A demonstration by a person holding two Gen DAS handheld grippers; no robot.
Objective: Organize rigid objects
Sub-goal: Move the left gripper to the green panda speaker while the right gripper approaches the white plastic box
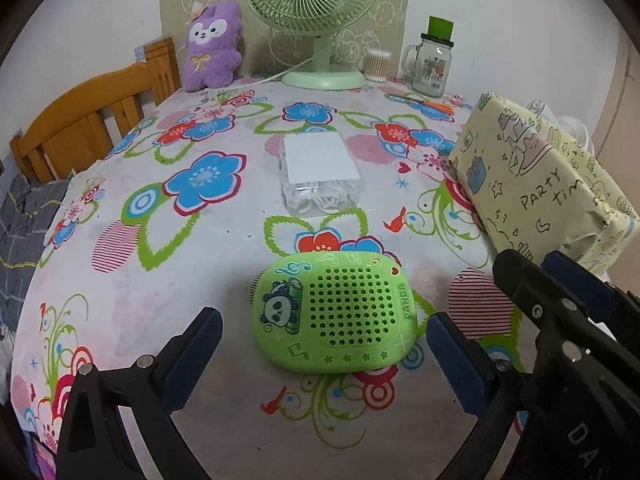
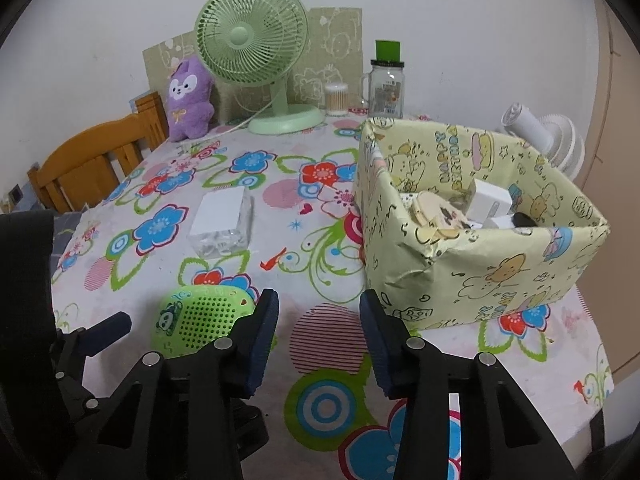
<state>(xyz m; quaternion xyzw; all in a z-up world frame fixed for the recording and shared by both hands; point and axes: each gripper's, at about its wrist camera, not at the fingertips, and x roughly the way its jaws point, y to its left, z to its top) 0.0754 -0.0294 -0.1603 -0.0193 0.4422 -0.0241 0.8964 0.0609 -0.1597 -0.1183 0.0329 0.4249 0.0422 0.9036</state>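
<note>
Our left gripper (image 1: 324,344) stands wide open with nothing held, its blue pads either side of the green panda speaker (image 1: 334,316), which lies flat on the floral tablecloth (image 1: 168,280) at twelve o'clock. We should lower until both pads bracket the speaker's short sides, then close squarely so the rounded shell cannot squirt out. Our right gripper (image 2: 318,340) is narrowed and empty. At two o'clock waits the paper-wrapped box (image 2: 480,276), the likely destination; beyond lies a clear plastic case (image 1: 320,172).
</note>
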